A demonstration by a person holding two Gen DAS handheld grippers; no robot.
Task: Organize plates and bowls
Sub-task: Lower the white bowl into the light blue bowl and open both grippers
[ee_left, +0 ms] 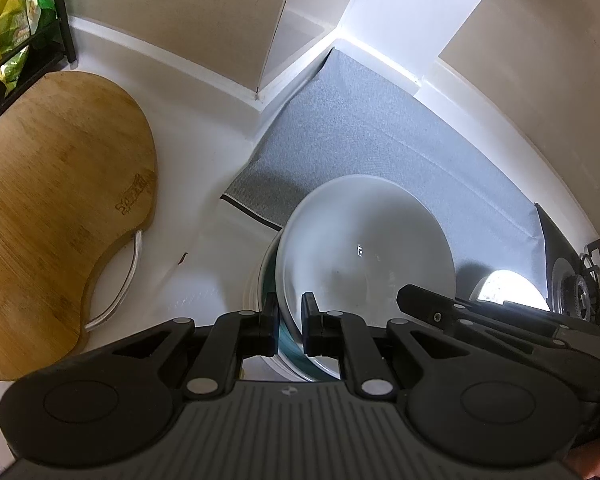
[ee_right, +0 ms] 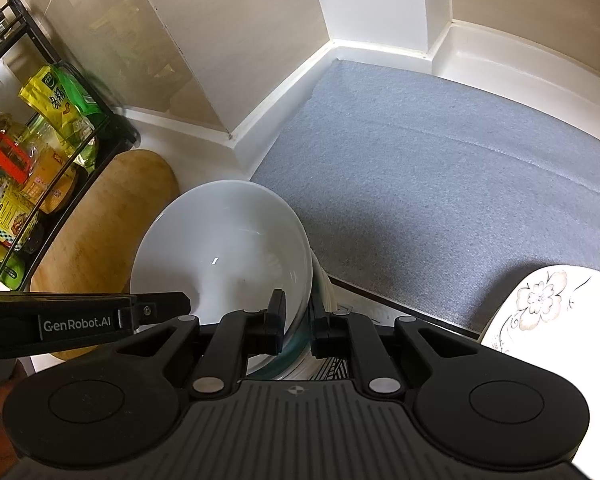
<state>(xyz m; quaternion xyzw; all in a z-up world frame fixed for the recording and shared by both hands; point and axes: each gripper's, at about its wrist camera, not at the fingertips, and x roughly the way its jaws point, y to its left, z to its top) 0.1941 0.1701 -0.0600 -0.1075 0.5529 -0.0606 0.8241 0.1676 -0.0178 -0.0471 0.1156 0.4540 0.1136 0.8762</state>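
"GenRobot.AI" is printed in white on the left gripper [ee_right: 162,309]; the snack packets' [ee_right: 60,100] print is unreadable.

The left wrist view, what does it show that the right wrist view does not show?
Only the left wrist view shows a gas stove burner. Only the right wrist view shows bottles on the black rack and a flowered plate. Both show the white bowl, gripped at its rim by both tongs, the cutting board and the grey mat.

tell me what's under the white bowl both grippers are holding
Under the white bowl a teal-edged glass dish and a white plate rim show, stacked. Below them a black-patterned surface peeks out; the bowl hides how many pieces are stacked.
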